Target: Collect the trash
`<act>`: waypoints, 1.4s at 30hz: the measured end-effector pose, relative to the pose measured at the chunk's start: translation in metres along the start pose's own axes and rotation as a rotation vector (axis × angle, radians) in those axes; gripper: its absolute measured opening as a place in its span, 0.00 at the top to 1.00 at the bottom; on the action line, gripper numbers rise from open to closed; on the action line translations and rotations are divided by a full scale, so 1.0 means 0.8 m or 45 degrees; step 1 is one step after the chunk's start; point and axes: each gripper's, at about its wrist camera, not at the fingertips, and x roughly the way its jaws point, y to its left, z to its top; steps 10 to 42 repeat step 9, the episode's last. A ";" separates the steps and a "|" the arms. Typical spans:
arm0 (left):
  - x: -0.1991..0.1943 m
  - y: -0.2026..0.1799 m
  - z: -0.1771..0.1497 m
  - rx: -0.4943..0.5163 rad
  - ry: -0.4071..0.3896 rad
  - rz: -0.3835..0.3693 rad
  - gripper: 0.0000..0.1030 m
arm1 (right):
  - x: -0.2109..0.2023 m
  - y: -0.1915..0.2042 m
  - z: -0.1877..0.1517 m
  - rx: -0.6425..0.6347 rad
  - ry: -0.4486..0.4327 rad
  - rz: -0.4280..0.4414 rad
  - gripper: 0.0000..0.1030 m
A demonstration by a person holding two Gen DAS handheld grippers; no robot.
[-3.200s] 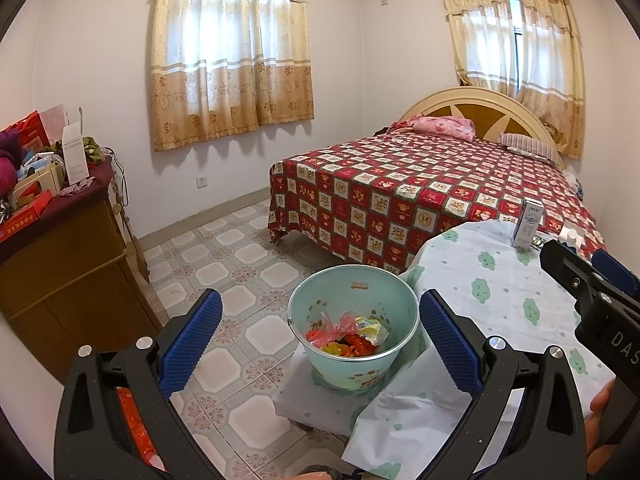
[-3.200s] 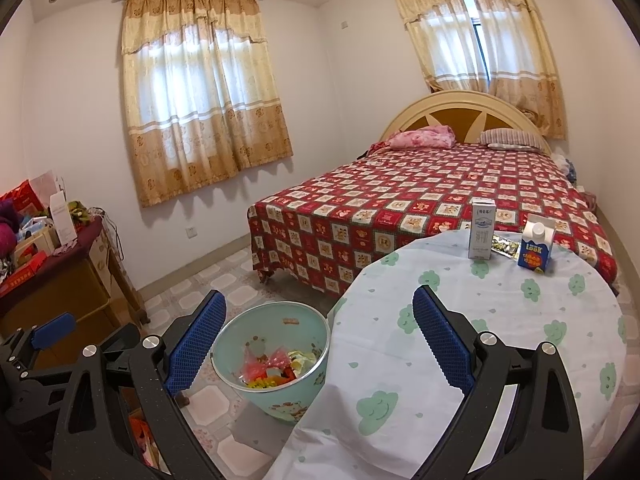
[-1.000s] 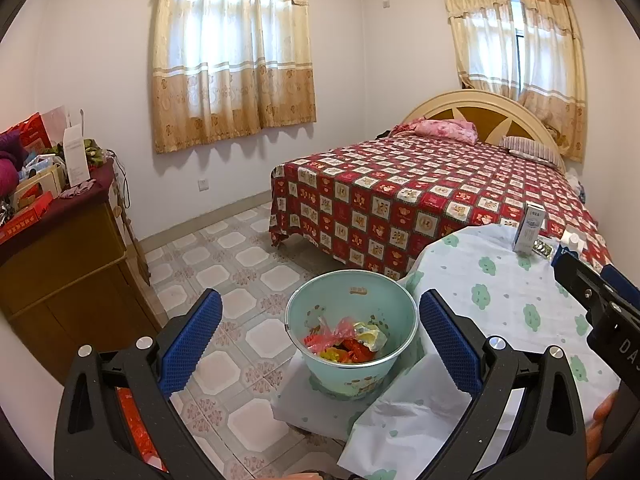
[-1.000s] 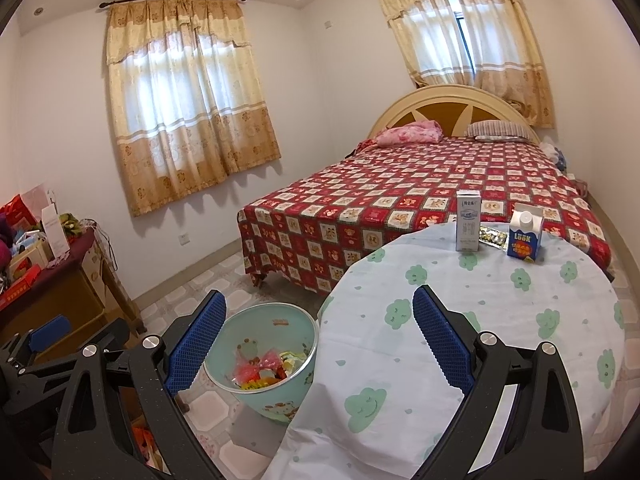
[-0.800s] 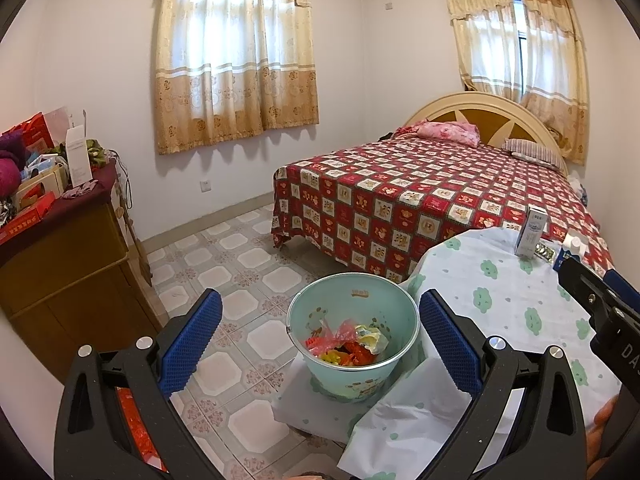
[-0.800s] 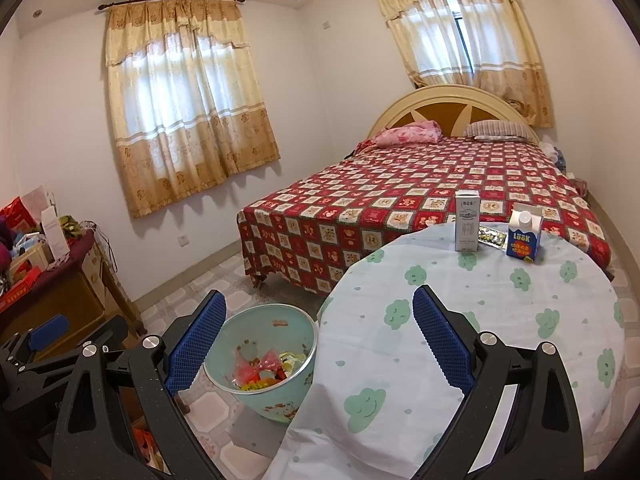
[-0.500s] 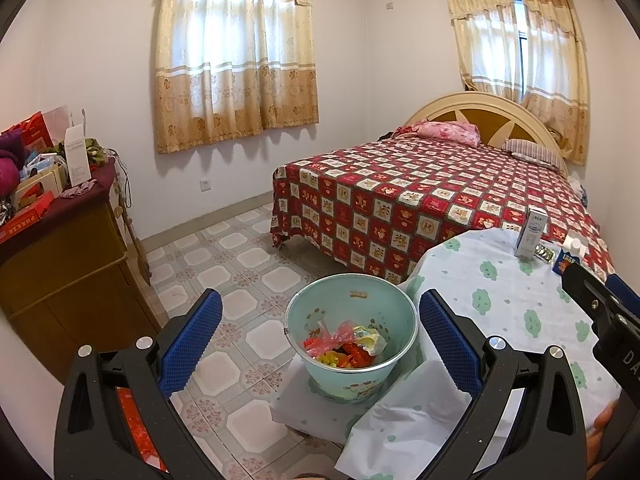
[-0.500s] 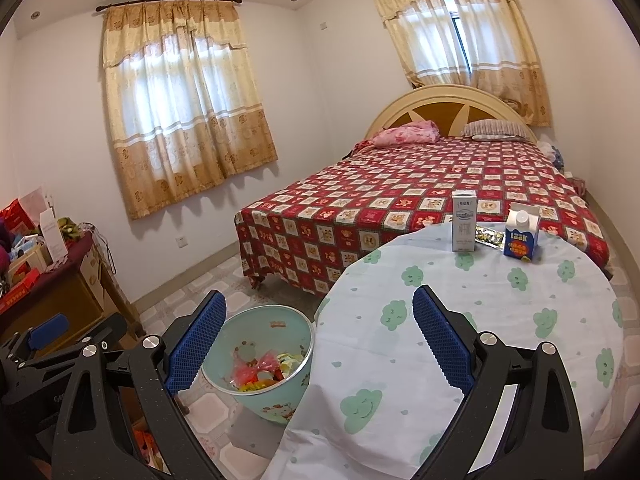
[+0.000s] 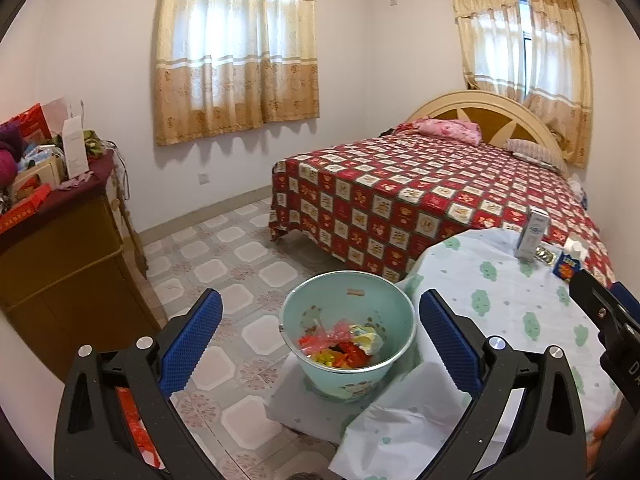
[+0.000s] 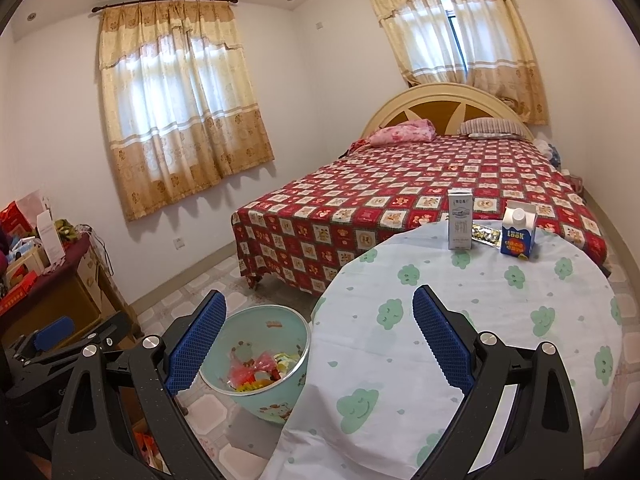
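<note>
Right wrist view shows my right gripper (image 10: 316,320) and left gripper (image 9: 318,322) both spread wide, fingers empty. Tall white carton (image 10: 459,224) and blue carton (image 10: 519,236) stand at the bench's (image 10: 440,320) far edge, probably light and crushable, so I'd pinch gently across their flat sides.

The blue carton (image 10: 518,233) on the table (image 10: 460,320) carries the word "LOOK" in white letters across its front, above an orange patch whose print is too small to read. The tall white carton (image 10: 460,224) just beside it has a few characters at its top and a blue-grey band of print lower down, none of it legible. In the left wrist view the body of the right gripper (image 9: 612,322) shows white lettering at the frame edge; only a "D" can be made out. The small label inside the bin (image 9: 347,334) cannot be read
</note>
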 end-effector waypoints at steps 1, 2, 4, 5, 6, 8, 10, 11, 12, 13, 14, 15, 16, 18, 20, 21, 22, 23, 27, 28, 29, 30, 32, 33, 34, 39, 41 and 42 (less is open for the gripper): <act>0.000 0.000 0.001 0.000 0.004 0.001 0.06 | 0.001 -0.001 0.000 0.001 0.002 -0.006 0.10; 0.002 -0.001 0.001 -0.005 0.013 0.005 0.06 | 0.001 -0.002 0.000 0.004 0.004 -0.013 0.10; 0.004 -0.002 0.002 -0.008 0.019 0.005 0.06 | 0.003 -0.005 0.000 0.010 0.012 -0.021 0.10; 0.006 -0.004 0.002 -0.004 0.022 0.003 0.06 | 0.004 -0.006 0.000 0.011 0.013 -0.026 0.10; 0.008 -0.005 0.003 -0.001 0.025 0.005 0.06 | 0.005 -0.008 0.000 0.011 0.012 -0.034 0.10; 0.011 -0.009 0.003 0.005 0.031 0.005 0.06 | 0.006 -0.014 0.002 0.015 0.005 -0.055 0.10; 0.012 -0.010 0.004 0.005 0.033 0.000 0.06 | 0.006 -0.018 0.003 0.022 0.005 -0.064 0.10; 0.012 -0.010 0.004 0.005 0.033 0.000 0.06 | 0.006 -0.018 0.003 0.022 0.005 -0.064 0.10; 0.012 -0.010 0.004 0.005 0.033 0.000 0.06 | 0.006 -0.018 0.003 0.022 0.005 -0.064 0.10; 0.012 -0.010 0.004 0.005 0.033 0.000 0.06 | 0.006 -0.018 0.003 0.022 0.005 -0.064 0.10; 0.012 -0.010 0.004 0.005 0.033 0.000 0.06 | 0.006 -0.018 0.003 0.022 0.005 -0.064 0.10; 0.012 -0.010 0.004 0.005 0.033 0.000 0.06 | 0.006 -0.018 0.003 0.022 0.005 -0.064 0.10; 0.012 -0.010 0.004 0.005 0.033 0.000 0.06 | 0.006 -0.018 0.003 0.022 0.005 -0.064 0.10; 0.012 -0.010 0.004 0.005 0.033 0.000 0.06 | 0.006 -0.018 0.003 0.022 0.005 -0.064 0.10; 0.012 -0.010 0.004 0.005 0.033 0.000 0.06 | 0.006 -0.018 0.003 0.022 0.005 -0.064 0.10; 0.012 -0.010 0.004 0.005 0.033 0.000 0.06 | 0.006 -0.018 0.003 0.022 0.005 -0.064 0.10; 0.012 -0.010 0.004 0.005 0.033 0.000 0.06 | 0.006 -0.018 0.003 0.022 0.005 -0.064 0.10; 0.012 -0.010 0.004 0.005 0.033 0.000 0.06 | 0.006 -0.018 0.003 0.022 0.005 -0.064 0.10; 0.012 -0.010 0.004 0.005 0.033 0.000 0.06 | 0.006 -0.018 0.003 0.022 0.005 -0.064 0.10; 0.012 -0.010 0.004 0.005 0.033 0.000 0.06 | 0.006 -0.018 0.003 0.022 0.005 -0.064 0.10; 0.012 -0.010 0.004 0.005 0.033 0.000 0.06 | 0.006 -0.018 0.003 0.022 0.005 -0.064 0.10; 0.012 -0.010 0.004 0.005 0.033 0.000 0.06 | 0.006 -0.018 0.003 0.022 0.005 -0.064 0.10; 0.012 -0.010 0.004 0.005 0.033 0.000 0.06 | 0.006 -0.018 0.003 0.022 0.005 -0.064 0.10; 0.012 -0.010 0.004 0.005 0.033 0.000 0.06 | 0.006 -0.018 0.003 0.022 0.005 -0.064 0.10; 0.012 -0.010 0.004 0.005 0.033 0.000 0.06 | 0.006 -0.018 0.003 0.022 0.005 -0.064 0.10; 0.012 -0.010 0.004 0.005 0.033 0.000 0.06 | 0.006 -0.018 0.003 0.022 0.005 -0.064 0.10; 0.012 -0.010 0.004 0.005 0.033 0.000 0.06 | 0.006 -0.018 0.003 0.022 0.005 -0.064 0.10; 0.012 -0.010 0.004 0.005 0.033 0.000 0.06 | 0.006 -0.018 0.003 0.022 0.005 -0.064 0.10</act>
